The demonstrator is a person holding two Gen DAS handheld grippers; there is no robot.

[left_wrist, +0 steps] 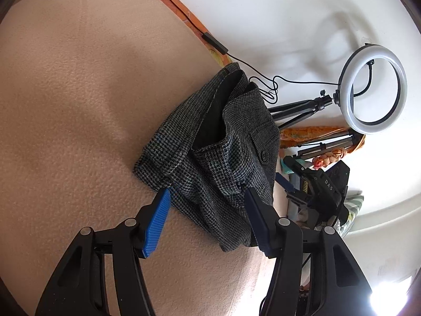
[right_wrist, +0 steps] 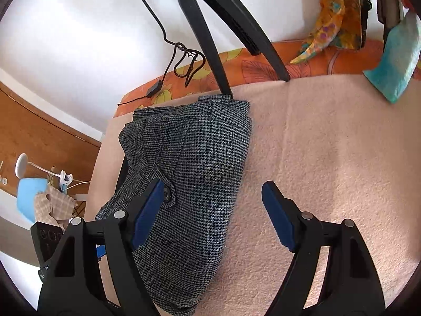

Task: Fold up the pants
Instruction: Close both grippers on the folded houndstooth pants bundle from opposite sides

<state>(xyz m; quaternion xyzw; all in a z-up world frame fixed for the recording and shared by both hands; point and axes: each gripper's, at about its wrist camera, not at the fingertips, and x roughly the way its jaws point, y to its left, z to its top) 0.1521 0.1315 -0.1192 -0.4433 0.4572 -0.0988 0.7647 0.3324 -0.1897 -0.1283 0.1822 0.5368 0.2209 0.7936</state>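
Observation:
Grey houndstooth pants [left_wrist: 218, 147] lie folded in a bundle on the pink blanket [left_wrist: 79, 105]. In the left wrist view my left gripper [left_wrist: 208, 205] is open, its blue fingers [left_wrist: 158, 218] straddling the near edge of the bundle, which sags between them. In the right wrist view the pants [right_wrist: 194, 179] lie as a compact stack with a button tab on top. My right gripper [right_wrist: 213, 205] is open, its left finger [right_wrist: 147, 210] resting on the pants near the button, its right finger over bare blanket [right_wrist: 329, 171].
A lit ring light [left_wrist: 373, 89] on a tripod stands past the blanket's far edge, its legs [right_wrist: 210, 39] close behind the pants. A black cable [left_wrist: 215, 42] runs along an orange flowered sheet [right_wrist: 236, 63]. Coloured cloths [right_wrist: 339, 18] hang at back right.

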